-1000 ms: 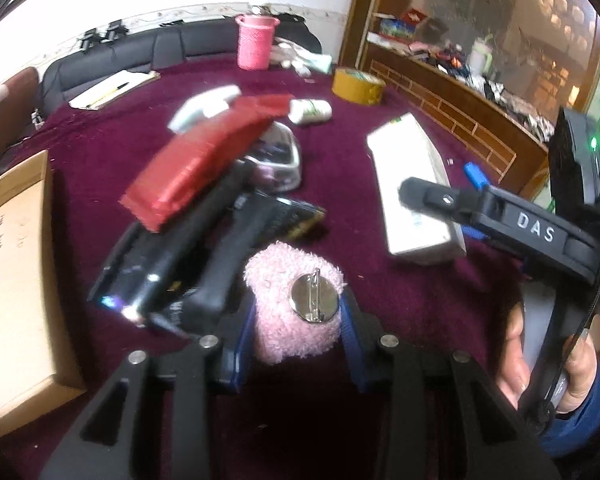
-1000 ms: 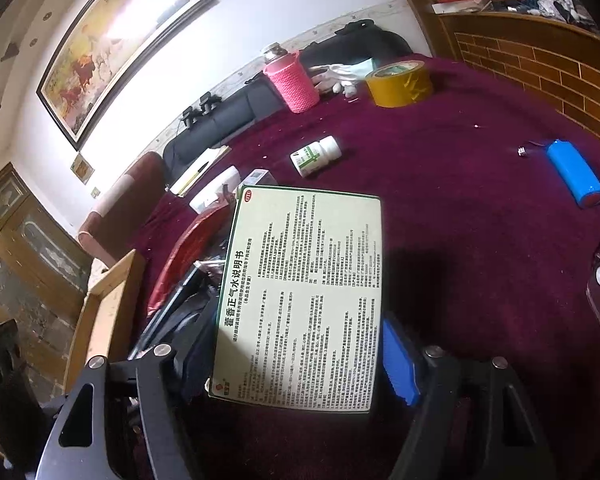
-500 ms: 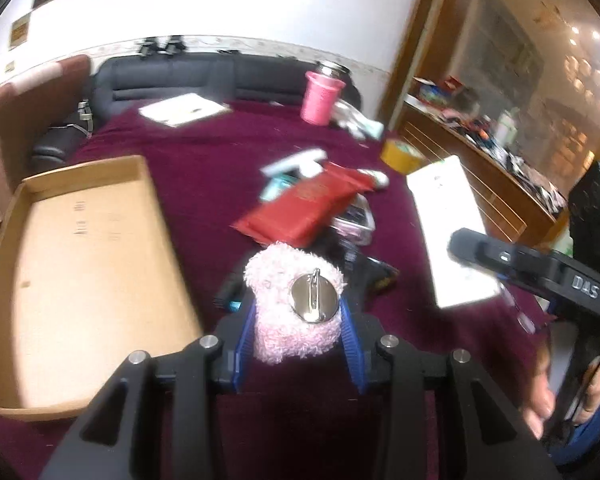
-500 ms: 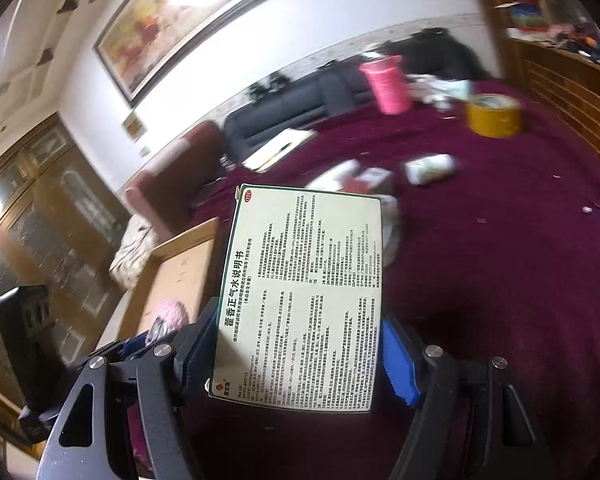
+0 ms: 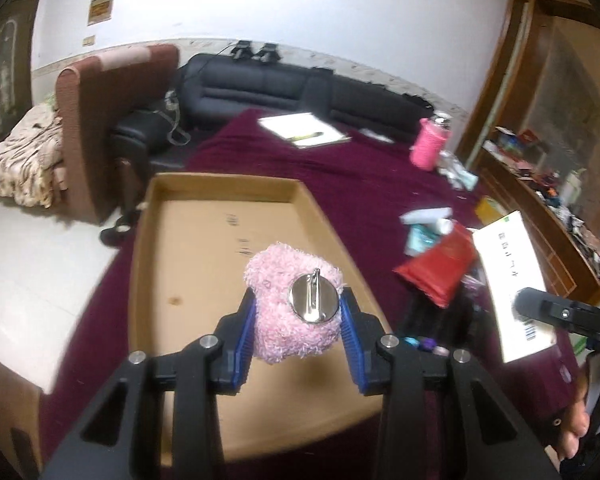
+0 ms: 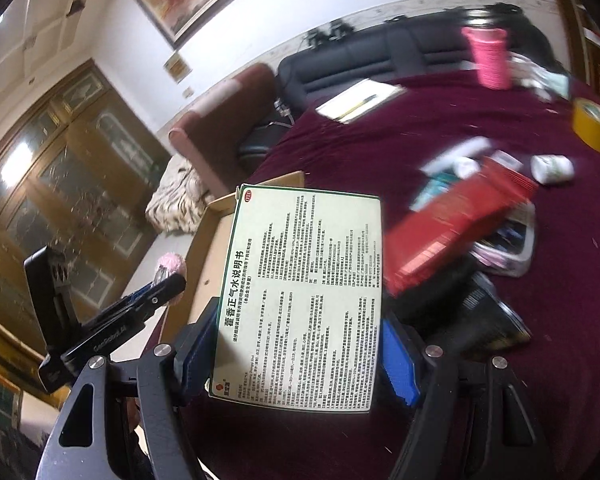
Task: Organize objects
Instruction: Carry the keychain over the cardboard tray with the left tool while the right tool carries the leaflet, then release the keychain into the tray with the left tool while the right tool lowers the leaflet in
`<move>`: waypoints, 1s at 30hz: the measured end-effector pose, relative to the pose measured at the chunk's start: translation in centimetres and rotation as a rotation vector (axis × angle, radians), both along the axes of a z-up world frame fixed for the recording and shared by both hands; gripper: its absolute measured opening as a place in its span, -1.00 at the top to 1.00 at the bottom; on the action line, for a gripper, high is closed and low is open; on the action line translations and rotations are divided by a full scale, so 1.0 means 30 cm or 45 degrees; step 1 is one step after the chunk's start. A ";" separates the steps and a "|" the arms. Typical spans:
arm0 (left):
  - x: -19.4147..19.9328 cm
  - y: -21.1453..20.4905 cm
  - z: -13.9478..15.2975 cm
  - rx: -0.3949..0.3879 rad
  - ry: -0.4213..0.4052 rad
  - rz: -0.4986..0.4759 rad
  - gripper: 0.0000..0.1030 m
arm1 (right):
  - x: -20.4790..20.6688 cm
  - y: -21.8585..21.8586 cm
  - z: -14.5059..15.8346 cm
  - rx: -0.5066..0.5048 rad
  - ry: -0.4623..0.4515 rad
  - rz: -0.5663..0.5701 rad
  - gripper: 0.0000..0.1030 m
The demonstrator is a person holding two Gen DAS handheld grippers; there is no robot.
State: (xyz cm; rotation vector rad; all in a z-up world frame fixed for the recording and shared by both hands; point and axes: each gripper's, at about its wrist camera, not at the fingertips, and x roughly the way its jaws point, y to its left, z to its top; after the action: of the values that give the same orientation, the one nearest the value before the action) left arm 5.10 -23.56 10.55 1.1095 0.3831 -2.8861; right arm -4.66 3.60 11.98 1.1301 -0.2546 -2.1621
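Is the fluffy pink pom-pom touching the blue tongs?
Touching. In the left wrist view, the left tongs squeeze the fluffy pink pom-pom with the round silver pin back between both blue pads, with no gap either side.

Count: one cardboard tray (image 5: 220,200); one pink fuzzy brooch (image 5: 288,304); one white medicine box (image 6: 300,296); one red packet (image 6: 456,220); one yellow tape roll (image 6: 594,126); one pink cup (image 6: 488,58); one white bottle (image 6: 552,168); two grippers.
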 end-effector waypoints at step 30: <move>-0.426 -0.339 -0.196 0.017 -0.265 0.052 0.26 | -0.515 -0.685 -0.260 0.219 -0.285 0.041 -0.52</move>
State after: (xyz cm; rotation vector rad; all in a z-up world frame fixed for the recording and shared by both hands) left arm -7.69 -33.74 4.68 1.3708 0.4115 -2.7012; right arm -20.10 -16.94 4.17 1.4666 -0.1496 -2.0600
